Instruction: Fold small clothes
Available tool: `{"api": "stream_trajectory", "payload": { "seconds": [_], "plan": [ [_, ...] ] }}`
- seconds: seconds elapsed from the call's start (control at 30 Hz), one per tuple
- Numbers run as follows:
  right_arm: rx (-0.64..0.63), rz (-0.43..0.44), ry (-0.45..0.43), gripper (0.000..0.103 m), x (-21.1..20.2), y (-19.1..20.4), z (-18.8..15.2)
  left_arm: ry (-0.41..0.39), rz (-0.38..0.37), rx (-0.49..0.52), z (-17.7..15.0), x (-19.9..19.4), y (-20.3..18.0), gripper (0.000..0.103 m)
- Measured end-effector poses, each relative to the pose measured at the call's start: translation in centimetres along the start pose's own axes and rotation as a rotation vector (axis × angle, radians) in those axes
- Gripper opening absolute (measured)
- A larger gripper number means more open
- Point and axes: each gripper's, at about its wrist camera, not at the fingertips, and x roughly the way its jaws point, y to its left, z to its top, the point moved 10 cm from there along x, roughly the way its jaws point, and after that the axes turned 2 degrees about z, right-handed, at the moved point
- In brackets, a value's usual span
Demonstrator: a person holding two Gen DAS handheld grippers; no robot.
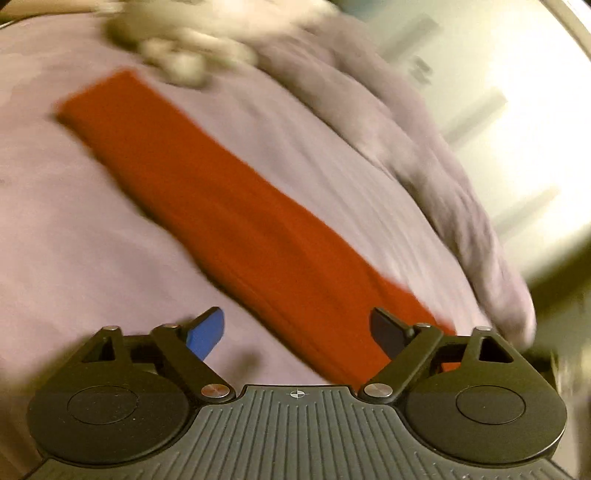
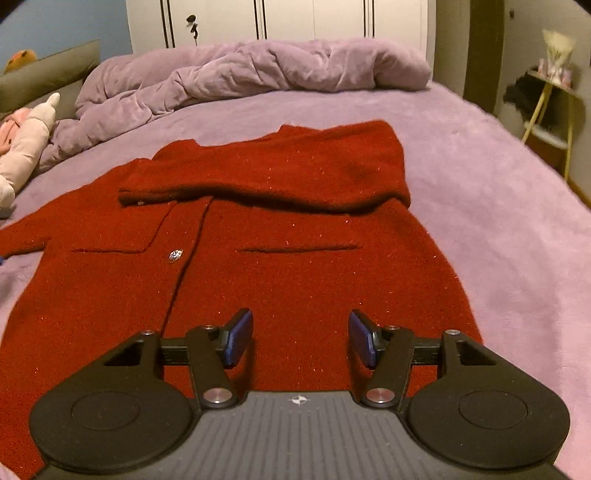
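A small red knit cardigan [image 2: 280, 258] lies flat, front up, on the purple bed. Its right sleeve [image 2: 273, 177] is folded across the chest; its left sleeve [image 2: 22, 236] stretches out to the left. In the blurred left wrist view that outstretched red sleeve [image 1: 221, 214] runs diagonally from the upper left down to the gripper. My left gripper [image 1: 297, 332] is open and empty, just above the sleeve's near end. My right gripper [image 2: 301, 338] is open and empty, hovering over the cardigan's hem.
A rumpled purple duvet [image 2: 251, 74] lies across the far side of the bed and shows in the left wrist view [image 1: 424, 155]. Plush toys [image 2: 26, 136] sit at the left. A white wardrobe [image 2: 295, 18] stands behind. A small side table [image 2: 550, 107] stands right of the bed.
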Motion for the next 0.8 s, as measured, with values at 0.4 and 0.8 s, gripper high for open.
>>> {"api": "stream_trajectory", "payload": {
  "seconds": [0.4, 0.8],
  "plan": [
    [0.046, -0.052, 0.045, 0.055, 0.8, 0.7, 0.2, -0.108, -0.025, -0.423, 9.2, 2.4, 10.1, 0.051],
    [0.037, -0.062, 0.054, 0.054, 1.3, 1.1, 0.4, -0.105, -0.013, -0.442, 8.4, 2.6, 11.3, 0.012]
  ]
}}
